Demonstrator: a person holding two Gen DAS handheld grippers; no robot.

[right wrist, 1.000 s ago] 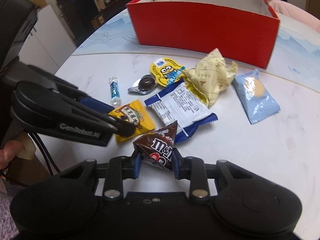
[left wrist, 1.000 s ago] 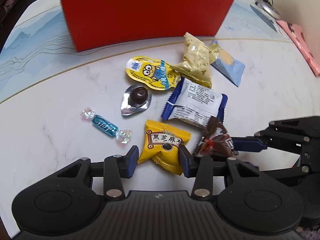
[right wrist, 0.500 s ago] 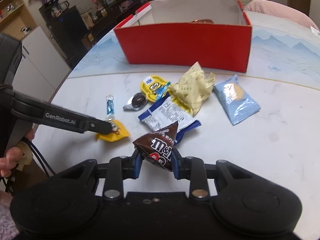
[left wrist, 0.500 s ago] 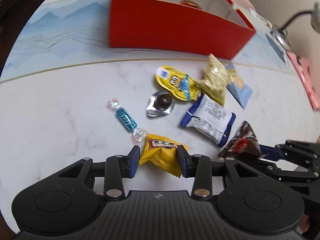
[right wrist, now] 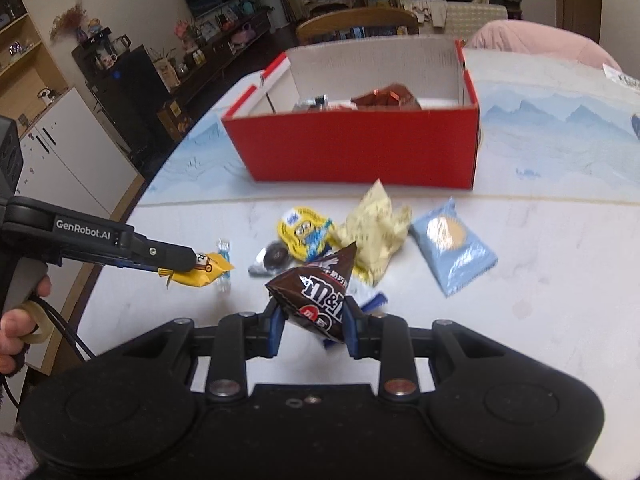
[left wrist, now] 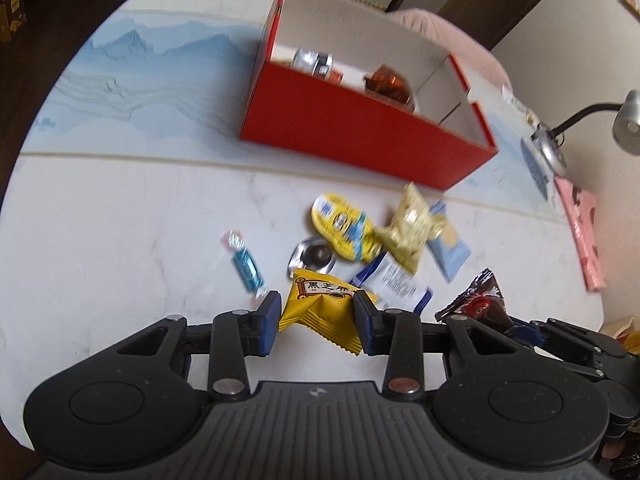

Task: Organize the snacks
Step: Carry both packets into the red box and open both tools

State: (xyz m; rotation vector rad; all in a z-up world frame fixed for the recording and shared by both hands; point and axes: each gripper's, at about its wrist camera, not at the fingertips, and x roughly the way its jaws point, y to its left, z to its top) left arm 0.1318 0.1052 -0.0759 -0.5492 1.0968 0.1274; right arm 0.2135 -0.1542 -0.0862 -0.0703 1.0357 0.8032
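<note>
Marble-patterned table (left wrist: 120,220) with a blue landscape band at its far side; a living room with shelves and chairs lies behind.

Left gripper (left wrist: 317,317): closed on a yellow packet (left wrist: 320,304), pinched between the blue pads (left wrist: 269,320) and held clear of the table. In the right view the same gripper (right wrist: 188,260) reaches in from 9 o'clock with the packet (right wrist: 204,274) at its tip.

Right gripper (right wrist: 311,326): closed on a brown M&M's bag (right wrist: 320,292), point upward, also lifted. In the left view this bag (left wrist: 478,300) appears at 3 o'clock.

Loose snacks beyond the fingers, right view: a blue twist candy (right wrist: 224,264) just behind the yellow packet; a foil cup (right wrist: 272,258); a yellow Minion pouch (right wrist: 302,230) touching it at 1 o'clock; a crumpled cream wrapper (right wrist: 376,232); a blue-and-white packet (right wrist: 372,300), mostly hidden by the bag; a pale blue biscuit pack (right wrist: 454,246) at 2 o'clock, apart from the rest.

Red box (right wrist: 360,152), at 12 o'clock across the table: open-topped, white inside, and already holding a brown wrapper (right wrist: 384,100) and a silvery item (right wrist: 312,102).

Step in hand, as judged: transport, with both picks complete and neither snack yet over the box. The next move calls for carrying each gripper toward 12 o'clock, high enough to clear the near wall, then releasing inside. The two arms are near each other, so staggered drops would avoid a clash. Six snacks would then remain.
</note>
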